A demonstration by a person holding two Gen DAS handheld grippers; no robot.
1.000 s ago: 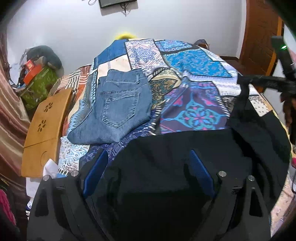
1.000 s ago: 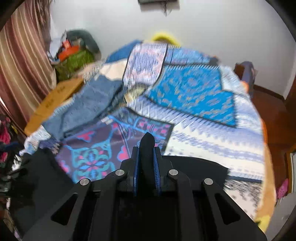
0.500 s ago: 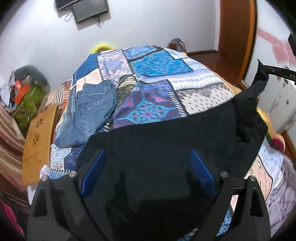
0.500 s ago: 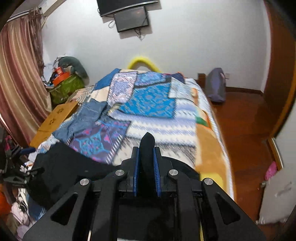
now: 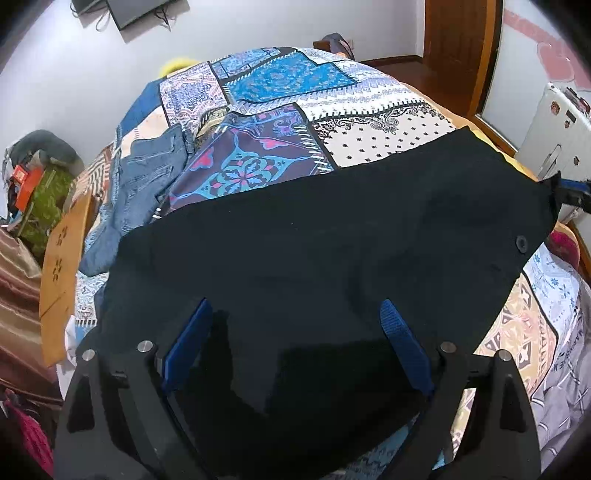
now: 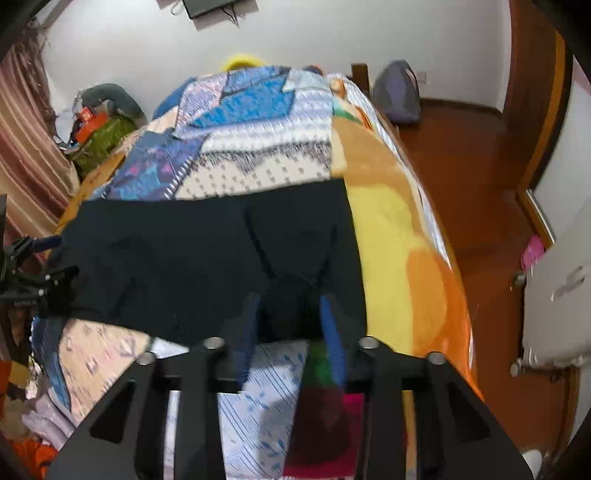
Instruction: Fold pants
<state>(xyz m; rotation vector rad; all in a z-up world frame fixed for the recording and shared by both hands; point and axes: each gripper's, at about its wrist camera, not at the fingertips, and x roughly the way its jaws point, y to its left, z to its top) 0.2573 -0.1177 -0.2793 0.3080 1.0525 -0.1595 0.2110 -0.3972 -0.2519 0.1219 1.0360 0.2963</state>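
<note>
Pants, black, lie spread across the near end of the bed, over its patchwork cover. The left wrist view shows them broad and fairly flat, with a button near their edge at 3 o'clock; the right wrist view shows the same cloth from the other end, with creases running toward that gripper.

Left gripper: its blue-padded fingers stand wide apart over the black cloth, pressing on nothing. Only the right view shows that gripper from outside, as dark metal at 9 o'clock beside the cloth's edge. Right gripper: its jaws have just been opening and now stand partly apart, with a bunched fold of the pants between the pads; whether the pads touch it is hard to tell through the blur. The left view catches this gripper at 3 o'clock, by a pointed corner of the pants.

Only the left view shows folded blue jeans at 10 o'clock on the bed, apart from the pants, and a wooden board leaning at the bed's side at 9 o'clock. Only the right view shows the wooden floor at 2 o'clock and a grey bag against the wall at 1 o'clock. Both show a wall-mounted screen at 12 o'clock and a striped curtain.
</note>
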